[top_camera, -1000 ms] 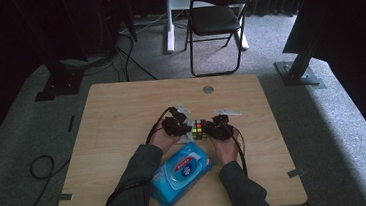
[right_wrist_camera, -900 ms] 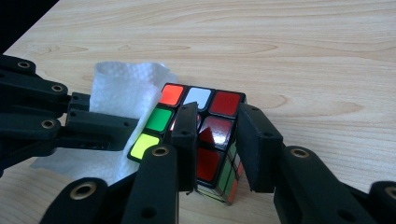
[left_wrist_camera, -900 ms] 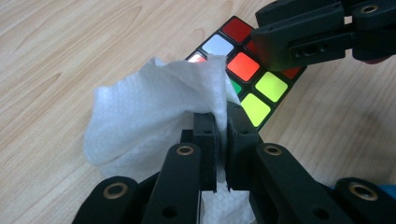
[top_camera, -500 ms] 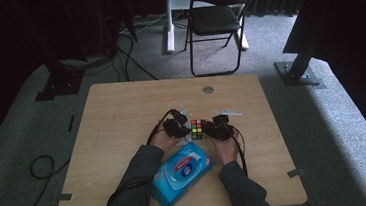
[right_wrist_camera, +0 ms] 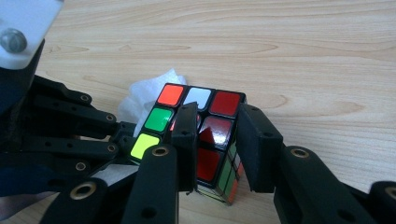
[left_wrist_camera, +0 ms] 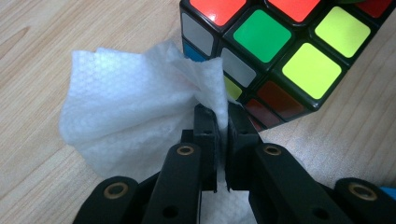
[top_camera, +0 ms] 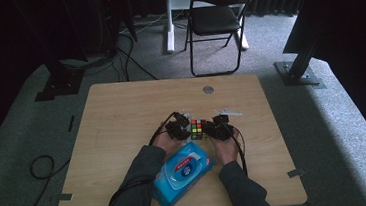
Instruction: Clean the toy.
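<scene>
The left gripper [left_wrist_camera: 223,114] has its jaws pinched tight on a white wet wipe [left_wrist_camera: 135,116], a fold of it caught between the pads and the rest fanned out over the table. The wipe's upper edge presses against the side of the Rubik's cube [left_wrist_camera: 280,51]. The right gripper [right_wrist_camera: 217,140] clamps the Rubik's cube [right_wrist_camera: 205,135] from the other side, one jaw on the coloured face turned to its camera, the other against the edge at its right, so the cube stands on the wood between the two tools.

From the high view, the cube [top_camera: 198,129] sits a little right of the table's [top_camera: 121,113] middle, nearer the person's edge than the far one. A blue wet-wipe pack [top_camera: 183,173] lies just behind the hands, close to the near edge. Bare wood runs open toward the far edge and both side edges, with a small round grommet [top_camera: 208,89] near the far edge.
</scene>
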